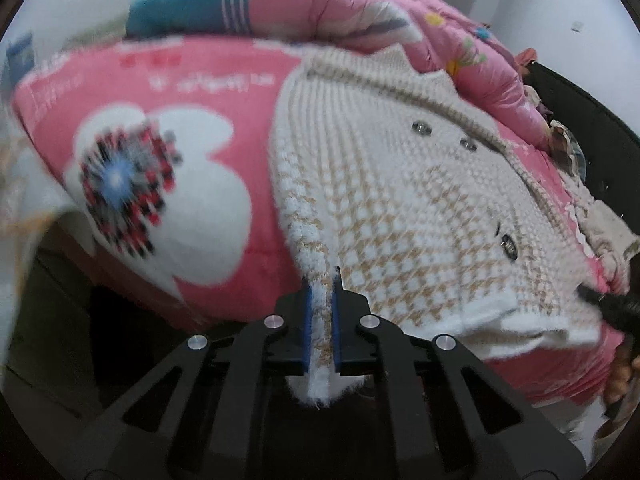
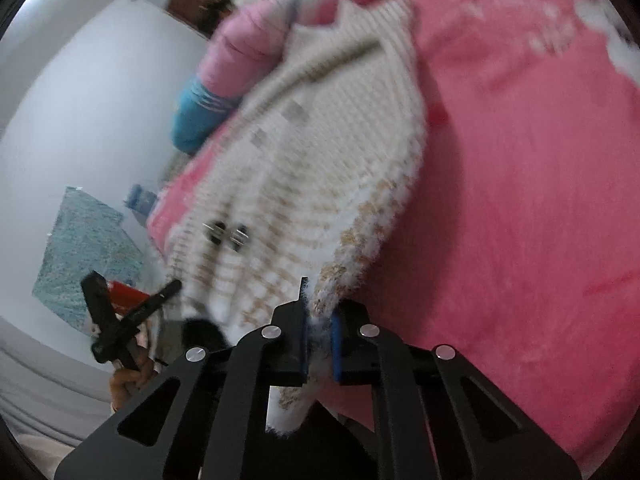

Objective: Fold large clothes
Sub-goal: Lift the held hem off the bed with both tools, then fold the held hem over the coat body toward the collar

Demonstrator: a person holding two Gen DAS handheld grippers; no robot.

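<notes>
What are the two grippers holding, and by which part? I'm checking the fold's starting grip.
Both hold the knitted cardigan by its fuzzy white bottom hem: the left gripper is clamped on one end of it, the right gripper on the other.

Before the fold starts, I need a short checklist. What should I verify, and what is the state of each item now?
1. Left gripper shut on the knit cardigan hem: ok.
2. Right gripper shut on the cardigan's other edge: ok.
3. Fabric sits deep between the fingers, fringe showing behind them: ok.
4. Cardigan lies flat on the pink blanket, buttons facing up: ok.
5. Far collar free of the pink quilt: cannot tell.
</notes>
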